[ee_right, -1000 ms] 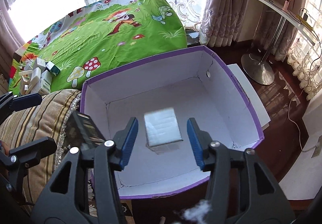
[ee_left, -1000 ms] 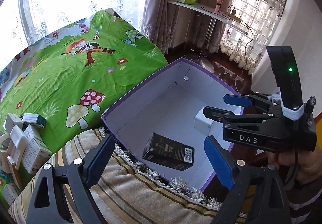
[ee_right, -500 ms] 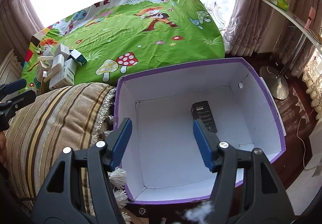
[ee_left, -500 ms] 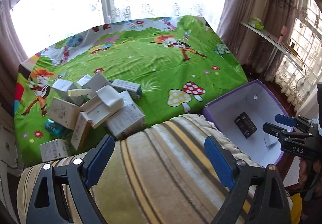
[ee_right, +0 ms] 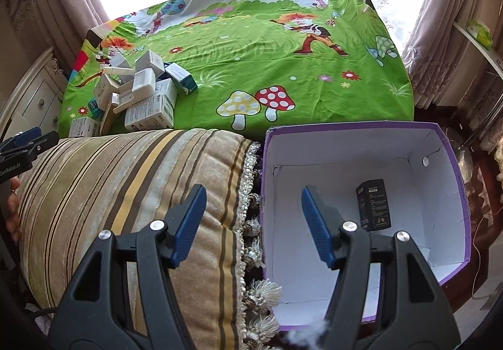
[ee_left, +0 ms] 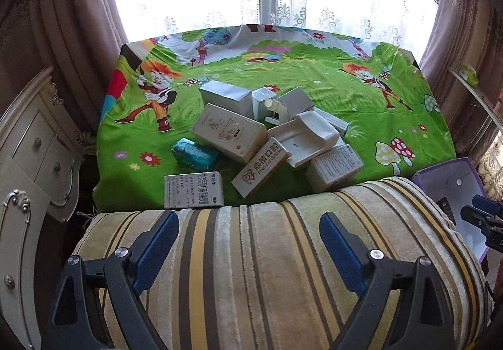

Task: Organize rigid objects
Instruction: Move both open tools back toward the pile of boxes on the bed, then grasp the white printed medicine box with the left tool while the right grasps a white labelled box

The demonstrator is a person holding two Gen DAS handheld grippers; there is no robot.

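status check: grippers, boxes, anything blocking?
Left gripper open, empty; right gripper open, empty. Pile of boxes on green sheet; black box in purple bin. Striped cushion lies between left gripper and pile.

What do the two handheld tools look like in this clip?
Both are black plastic clamp-style frames with silver rivets and two flat, ribbed blue pads. Left tool, right tool. The left tool's side, seen from the right wrist view, carries white "GenRobot.AI" lettering. A tuft of white fluff sits at the base of the right tool. No sleeves are visible.
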